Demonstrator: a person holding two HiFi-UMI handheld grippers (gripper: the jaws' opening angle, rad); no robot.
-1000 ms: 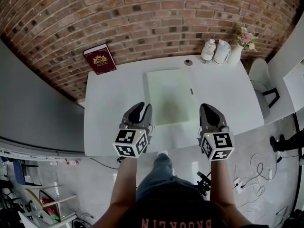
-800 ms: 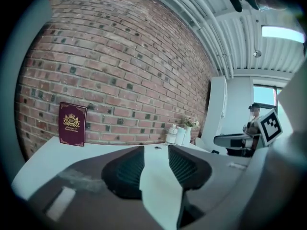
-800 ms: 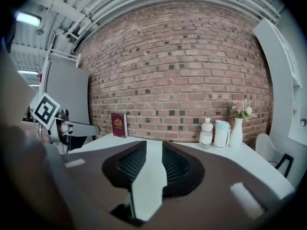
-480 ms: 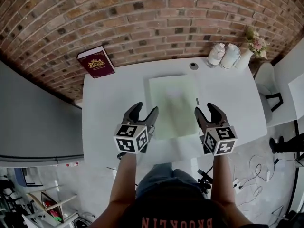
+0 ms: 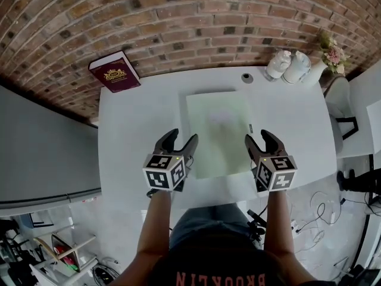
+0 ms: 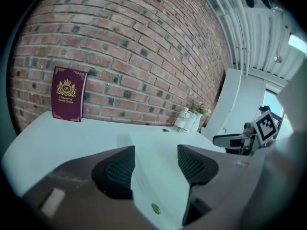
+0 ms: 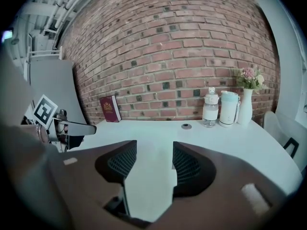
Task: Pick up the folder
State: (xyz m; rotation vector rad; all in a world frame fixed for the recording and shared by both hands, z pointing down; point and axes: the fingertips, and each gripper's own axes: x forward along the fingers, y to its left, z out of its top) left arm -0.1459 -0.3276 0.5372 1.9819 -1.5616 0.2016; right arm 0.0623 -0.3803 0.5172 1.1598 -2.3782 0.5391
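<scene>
On the white surface [image 5: 137, 124], a pale green folder [image 5: 219, 133] lies flat near the middle, its long sides running away from the person. The left tool [image 5: 180, 140] hangs at the folder's near left edge and the right tool [image 5: 262, 140] at its near right edge. Both sets of jaws stand wide apart and have just been opening. Each gripper view shows the folder in the gap between the ribbed pads, but the pads do not press on it, so neither tool holds anything. A burgundy book [image 5: 114, 71] stands against the brick wall [image 5: 196, 22] at the far left corner. A clear bottle [image 5: 278, 64], a pale tumbler [image 5: 296, 66], a vase of flowers [image 5: 328, 55] and a small round disc [image 5: 247, 77] sit at the far right.
</scene>
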